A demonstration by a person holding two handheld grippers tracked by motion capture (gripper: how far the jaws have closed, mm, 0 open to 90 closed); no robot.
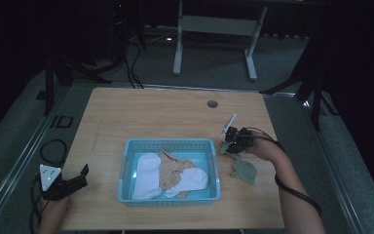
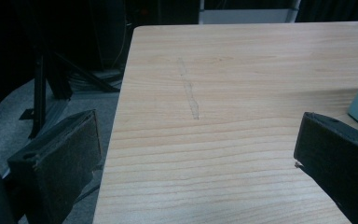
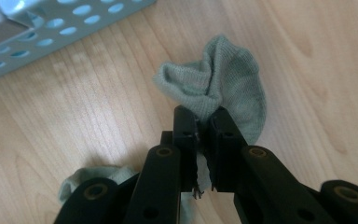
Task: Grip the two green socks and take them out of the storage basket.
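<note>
My right gripper pinches a green sock just right of the blue basket, apparently to lift it in with the white and tan socks there. My left gripper rests at the table's left edge, jaws apart and empty.

Right gripper clamped closed, left gripper resting with jaws wide.

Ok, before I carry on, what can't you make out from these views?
- Green sock: right gripper view, its pinched part hidden by the right gripper; lower end cut off behind the gripper.
- Second green sock: high view, too small to tell from the first.
- Basket: socks overlap; count unclear.
- Left gripper: basket cut off at right edge.
</note>
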